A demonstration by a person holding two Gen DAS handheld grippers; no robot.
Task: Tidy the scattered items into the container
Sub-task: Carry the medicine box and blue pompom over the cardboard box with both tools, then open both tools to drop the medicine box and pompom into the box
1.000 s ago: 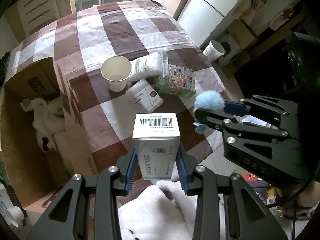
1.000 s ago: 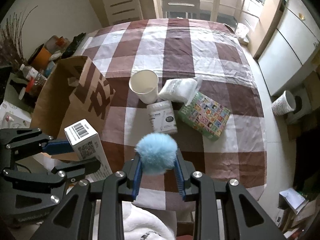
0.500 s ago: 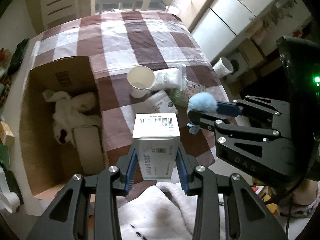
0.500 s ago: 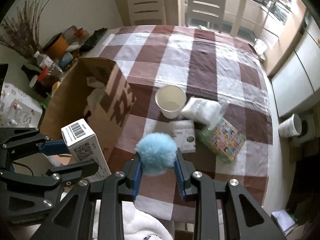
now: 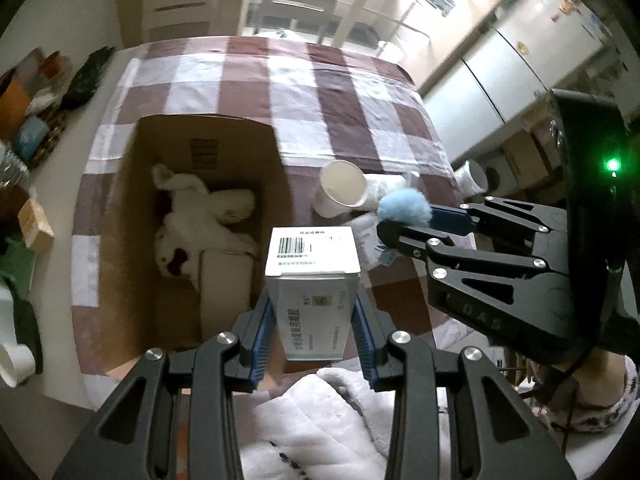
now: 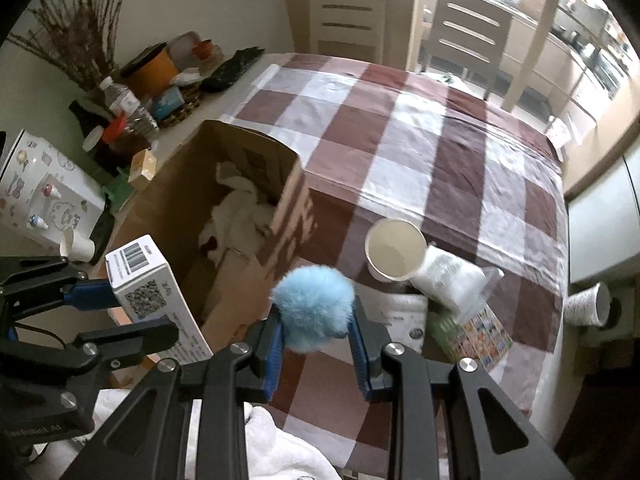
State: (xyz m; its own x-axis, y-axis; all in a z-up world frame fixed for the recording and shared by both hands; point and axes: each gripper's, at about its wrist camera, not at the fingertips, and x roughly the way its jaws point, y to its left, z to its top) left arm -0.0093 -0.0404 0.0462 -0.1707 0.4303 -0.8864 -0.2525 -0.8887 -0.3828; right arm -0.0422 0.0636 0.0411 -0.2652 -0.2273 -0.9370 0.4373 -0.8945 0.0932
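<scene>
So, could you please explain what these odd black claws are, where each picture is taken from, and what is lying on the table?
They are two hand-held grippers, each with a fisheye camera looking along its fingers. One picture comes from the left gripper, which is clamped on a white barcoded box. The other comes from the right gripper, clamped on a fluffy blue pompom. On the checked tablecloth stands an open cardboard box with a white plush toy inside. Beside it lie a paper cup, a white packet, a white jar and a colourful box.
</scene>
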